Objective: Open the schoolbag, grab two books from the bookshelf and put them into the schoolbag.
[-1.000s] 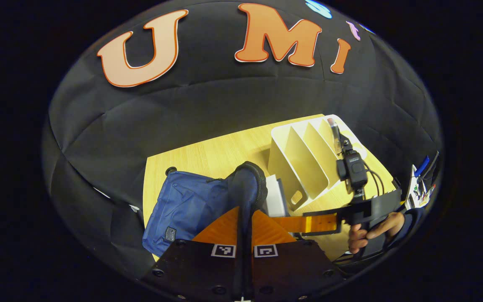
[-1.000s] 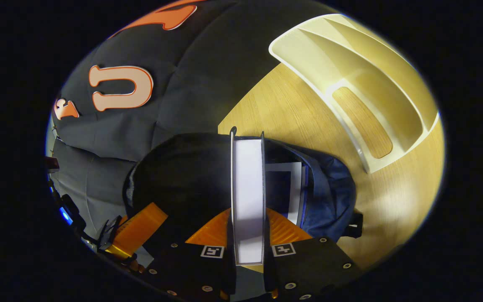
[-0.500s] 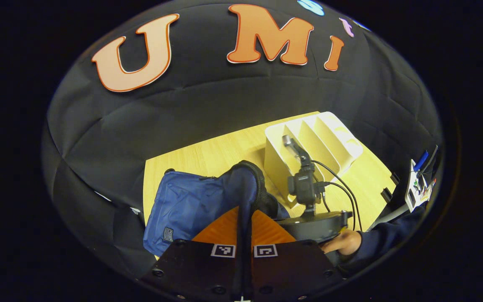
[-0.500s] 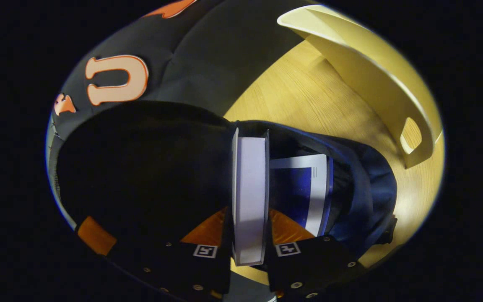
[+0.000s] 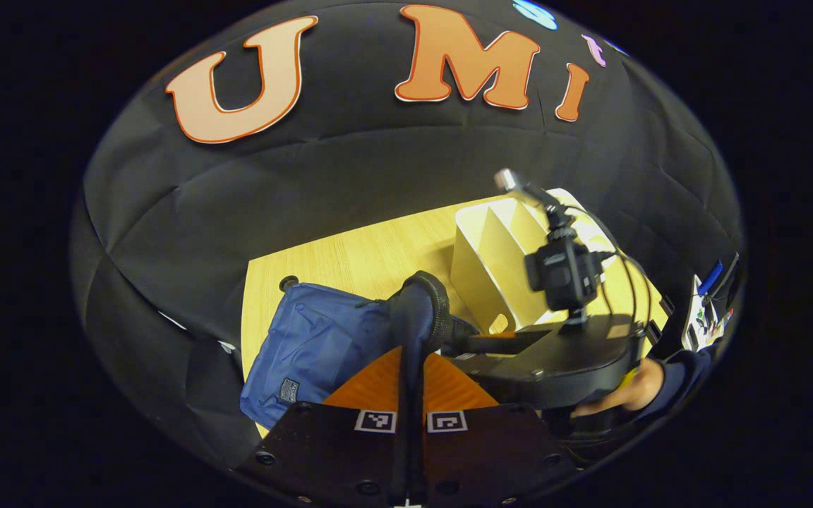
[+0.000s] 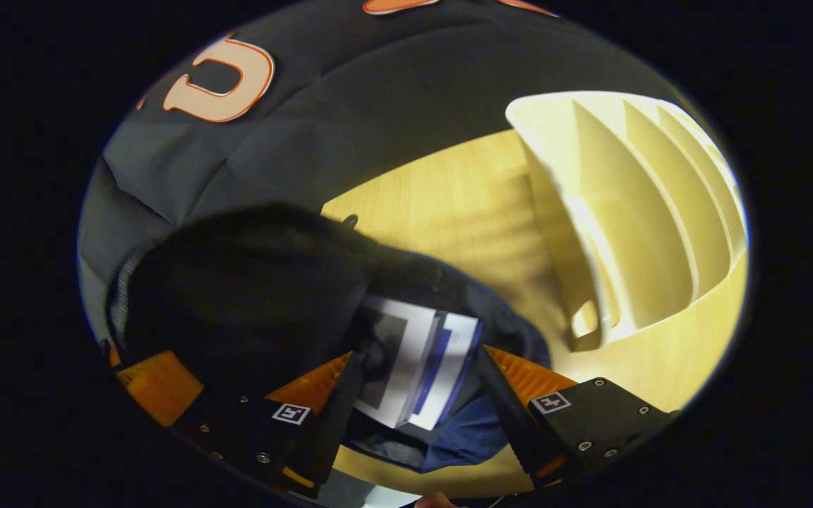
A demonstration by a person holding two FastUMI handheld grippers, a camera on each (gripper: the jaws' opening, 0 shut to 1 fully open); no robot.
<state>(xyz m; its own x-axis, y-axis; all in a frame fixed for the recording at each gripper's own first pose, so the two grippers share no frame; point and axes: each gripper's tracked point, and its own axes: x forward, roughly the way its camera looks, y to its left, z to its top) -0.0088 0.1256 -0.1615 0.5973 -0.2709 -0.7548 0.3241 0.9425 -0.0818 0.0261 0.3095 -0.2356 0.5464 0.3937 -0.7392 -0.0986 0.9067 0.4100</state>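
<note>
The right claw (image 6: 413, 402) stands spread above two books (image 6: 417, 370) sitting in the bag (image 5: 322, 346). The left claw (image 5: 412, 353), pressed together, pinches the bag's flap. If it slips, the mouth could fall onto protruding books. The shelf (image 6: 632, 226) stands beyond on the surface (image 6: 449, 204).

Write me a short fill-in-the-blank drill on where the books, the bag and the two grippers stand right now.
1. The two books sit inside the ___ schoolbag.
2. The right gripper has its fingers ___, with nothing between them pressed.
3. The left gripper is shut on the schoolbag's ___ flap.
4. The white bookshelf has every slot ___.

Missing words: blue; open; dark; empty
</note>
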